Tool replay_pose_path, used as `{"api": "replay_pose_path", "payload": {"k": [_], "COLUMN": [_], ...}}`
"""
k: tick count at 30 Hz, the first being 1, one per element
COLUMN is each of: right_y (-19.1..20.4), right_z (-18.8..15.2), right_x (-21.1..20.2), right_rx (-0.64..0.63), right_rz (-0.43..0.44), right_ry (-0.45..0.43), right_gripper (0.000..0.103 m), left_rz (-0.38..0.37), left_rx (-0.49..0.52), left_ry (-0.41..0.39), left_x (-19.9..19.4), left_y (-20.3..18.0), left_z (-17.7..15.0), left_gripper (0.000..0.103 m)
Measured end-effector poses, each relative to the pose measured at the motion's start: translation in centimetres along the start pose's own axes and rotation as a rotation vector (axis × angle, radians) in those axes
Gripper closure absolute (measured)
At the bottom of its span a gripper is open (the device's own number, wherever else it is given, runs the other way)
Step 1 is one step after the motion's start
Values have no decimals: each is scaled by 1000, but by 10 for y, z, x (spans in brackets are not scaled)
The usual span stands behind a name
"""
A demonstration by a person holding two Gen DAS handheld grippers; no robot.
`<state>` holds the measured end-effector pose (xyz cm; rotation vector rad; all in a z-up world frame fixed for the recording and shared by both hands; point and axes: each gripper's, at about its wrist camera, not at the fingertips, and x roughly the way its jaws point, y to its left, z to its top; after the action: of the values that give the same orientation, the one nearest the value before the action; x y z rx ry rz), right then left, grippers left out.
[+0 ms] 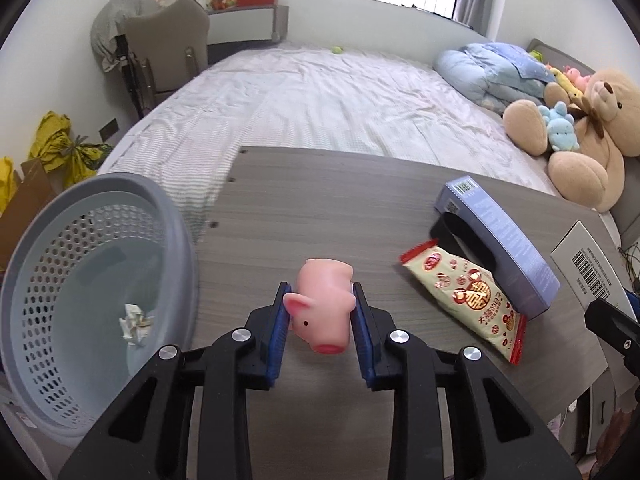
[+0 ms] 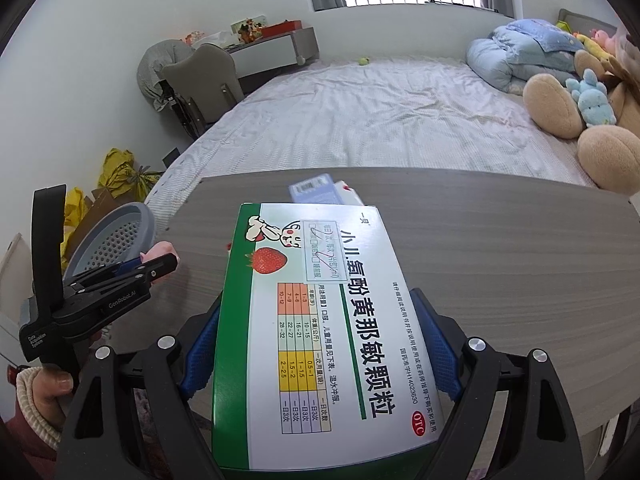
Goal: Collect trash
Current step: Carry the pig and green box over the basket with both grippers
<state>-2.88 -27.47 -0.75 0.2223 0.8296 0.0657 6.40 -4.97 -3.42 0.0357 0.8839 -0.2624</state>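
My left gripper [image 1: 320,308] is shut on a pink toy pig [image 1: 322,304], held just above the grey wooden table [image 1: 320,208]. A grey perforated basket [image 1: 92,300] stands to its left with a crumpled paper ball [image 1: 136,324] inside. My right gripper [image 2: 320,344] is shut on a green and white medicine box [image 2: 320,332], held over the table. A red and cream snack packet [image 1: 468,300] and a blue box [image 1: 496,240] lie on the table to the right of the pig. The left gripper [image 2: 132,276] also shows in the right wrist view.
A bed [image 1: 320,100] runs behind the table, with a blue duvet [image 1: 488,72] and a big teddy bear [image 1: 580,136] at its right. A chair [image 1: 168,48] and yellow bags [image 1: 60,148] stand at the left. A white barcoded box [image 1: 592,268] is at the right edge.
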Motion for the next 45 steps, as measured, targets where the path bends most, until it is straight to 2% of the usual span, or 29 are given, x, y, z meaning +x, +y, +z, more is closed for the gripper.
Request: {"api": "replay_pose_path", "payload": {"k": [8,16,23,34,45], "right_y": [55,134,200,261,293], "right_z": [9,23,36,42,45], "right_x": [11,51,87,123,153], "right_rx": [-48,-155,-257,-352,-399], "right_rz": [90,207,291,329,348], "right_ry": [-10,27,69,115,149], "right_gripper": [21,21,21,21,21], "left_rz": [69,158,232,262,262], "left_rx": [-38,-137,-218,-261,-288], "left_ry": [-60,-29,-39,-10,26], "left_x": [-36,-44,-57,-51,-37], "left_y": [50,123,175,221,235], "left_z": [-6,-23,-29,-33,-33], "left_gripper": [74,74,74,73,73]}}
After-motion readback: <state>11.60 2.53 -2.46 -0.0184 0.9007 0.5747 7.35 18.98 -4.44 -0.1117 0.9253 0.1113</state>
